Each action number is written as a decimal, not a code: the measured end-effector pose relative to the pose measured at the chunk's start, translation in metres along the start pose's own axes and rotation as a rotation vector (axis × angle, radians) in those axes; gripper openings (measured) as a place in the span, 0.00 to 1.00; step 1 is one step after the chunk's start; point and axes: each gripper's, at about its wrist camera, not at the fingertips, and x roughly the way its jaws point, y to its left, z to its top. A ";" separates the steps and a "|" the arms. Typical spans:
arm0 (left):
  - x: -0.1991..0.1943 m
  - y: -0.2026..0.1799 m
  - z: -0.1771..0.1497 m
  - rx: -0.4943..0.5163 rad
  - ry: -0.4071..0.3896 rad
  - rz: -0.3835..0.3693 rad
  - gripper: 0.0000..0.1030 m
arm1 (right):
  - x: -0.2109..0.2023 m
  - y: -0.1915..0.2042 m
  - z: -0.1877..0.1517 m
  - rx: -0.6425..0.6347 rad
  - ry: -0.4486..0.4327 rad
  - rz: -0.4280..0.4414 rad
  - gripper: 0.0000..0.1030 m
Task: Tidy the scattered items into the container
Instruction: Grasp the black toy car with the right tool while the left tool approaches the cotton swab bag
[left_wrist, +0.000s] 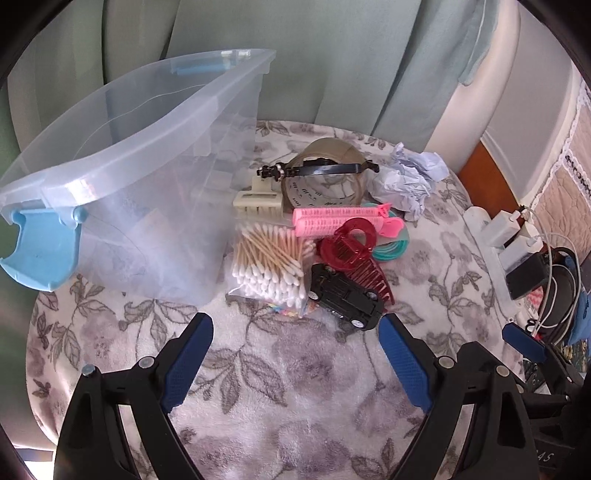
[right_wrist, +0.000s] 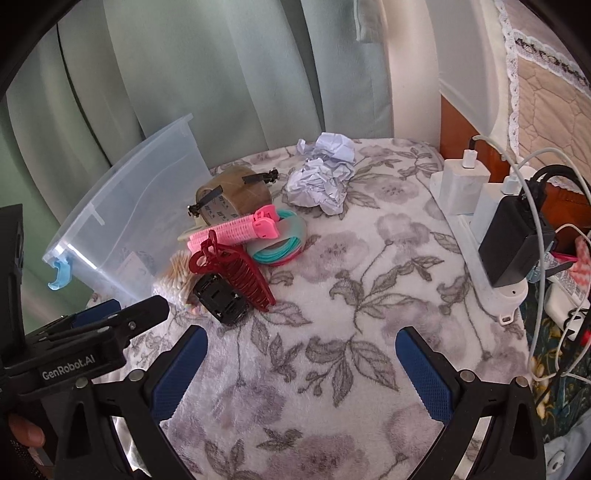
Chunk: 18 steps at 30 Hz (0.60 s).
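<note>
A clear plastic bin (left_wrist: 122, 162) with blue latches stands at the left of a floral-covered table. Beside it lies a pile: a bag of cotton swabs (left_wrist: 269, 264), a black toy car (left_wrist: 345, 295), a red claw clip (left_wrist: 351, 251), a pink roller clip (left_wrist: 340, 219), teal rings (left_wrist: 391, 251), a cream clip (left_wrist: 258, 201), a tape roll (left_wrist: 325, 177) with a black hair clip (left_wrist: 321, 169) on it, and crumpled paper (left_wrist: 406, 177). My left gripper (left_wrist: 295, 328) hangs open just short of the car. My right gripper (right_wrist: 301, 341) is open over bare cloth, right of the pile (right_wrist: 236, 266).
A white power strip (right_wrist: 487, 258) with chargers and cables lines the table's right edge. Green curtains (right_wrist: 221, 74) hang behind. The floral cloth (right_wrist: 351, 295) between the pile and the power strip is bare. The left gripper's body (right_wrist: 92, 332) shows at the right wrist view's left.
</note>
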 end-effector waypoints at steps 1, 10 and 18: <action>0.002 0.002 -0.001 -0.004 0.001 0.014 0.89 | 0.003 0.002 0.000 -0.009 0.007 0.007 1.00; 0.025 0.021 -0.004 -0.086 0.077 0.072 0.87 | 0.031 0.025 0.005 -0.092 0.057 0.056 0.99; 0.034 0.036 -0.006 -0.122 0.088 0.091 0.87 | 0.052 0.030 0.014 -0.114 0.092 0.071 0.90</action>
